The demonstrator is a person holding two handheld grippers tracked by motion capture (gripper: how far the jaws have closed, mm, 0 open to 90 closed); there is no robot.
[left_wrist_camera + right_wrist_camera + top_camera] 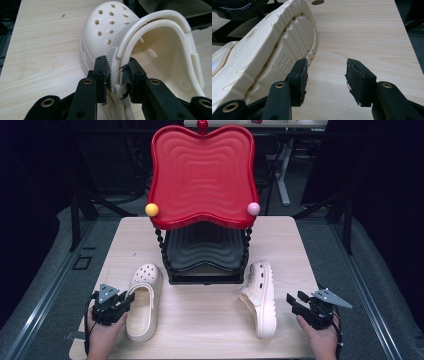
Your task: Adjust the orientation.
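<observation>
Now: left tool straddles clog rim, right tool released beside tipped clog

Left clog (145, 301) sits upright on the counter (200, 325), toe toward the rack, heel near the front edge. Left tool (115, 75) has one jaw outside and one inside the clog's side rim (114, 75), near the heel strap (160, 18). Outer pad touches the ribbed rim; inner pad stands just off it with a slim gap, so not clenched on it yet. In the high view the left tool (120, 302) is at the clog's left edge, close to the counter's left front corner.

Right clog (260, 297) lies tipped on its side, sole (269, 52) facing the right tool (325, 80). That tool is released, jaws wide, bare counter between them; its left jaw is just beside the sole edge, whether touching I cannot tell. In the high view the right tool (299, 301) is apart from the clog, near the counter's right edge.

Open room: a broad bare strip between the two clogs, more along the front edge. Behind them a black tiered rack (205, 255) with a red wavy tray (202, 175) overhanging its top; both toes are near the rack base.

Writing: moulded letters on the sole, "MADE IN" partly readable, the rest too small.
</observation>
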